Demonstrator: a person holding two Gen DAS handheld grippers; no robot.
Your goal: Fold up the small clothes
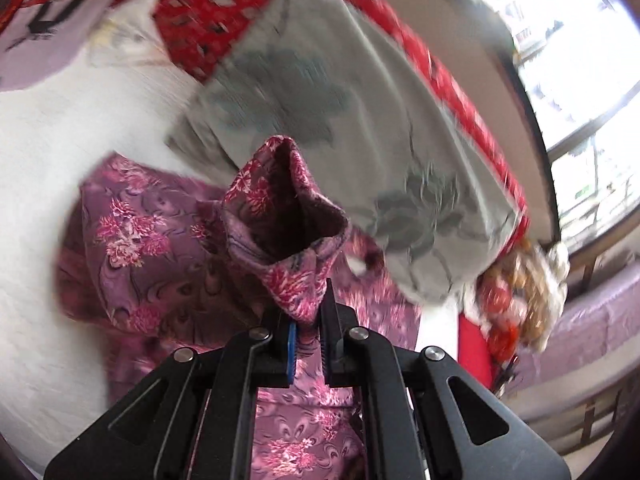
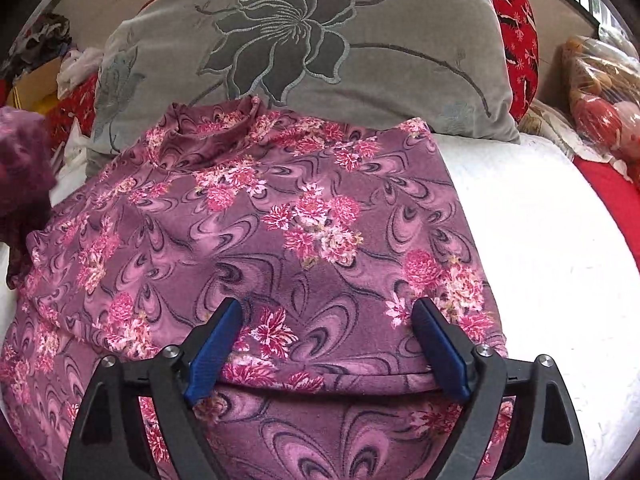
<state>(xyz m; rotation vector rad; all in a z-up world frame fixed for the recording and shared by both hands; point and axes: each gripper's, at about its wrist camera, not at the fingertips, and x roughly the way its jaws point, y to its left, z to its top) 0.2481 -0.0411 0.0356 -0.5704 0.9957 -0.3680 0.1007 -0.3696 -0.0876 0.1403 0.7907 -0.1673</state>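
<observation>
A purple top with pink flowers [image 2: 280, 216] lies on the white bed sheet [image 2: 540, 240], its neck toward the grey pillow. My right gripper [image 2: 326, 320] is open, its blue pads [image 2: 216, 344] spread just above the top's lower part, holding nothing. My left gripper [image 1: 310, 320] is shut on the cuff end of the top's sleeve [image 1: 288, 216], which stands lifted with its opening facing the camera. The rest of the top [image 1: 152, 248] lies below it on the sheet. The lifted sleeve shows blurred at the left edge of the right wrist view [image 2: 24, 168].
A grey pillow with a dark embroidered flower [image 2: 304, 48] lies at the head of the bed, with a red patterned cushion [image 2: 516, 36] behind it. A lilac garment [image 1: 44, 40] lies far left. Bagged items [image 2: 600, 92] sit at the right, near a window [image 1: 580, 80].
</observation>
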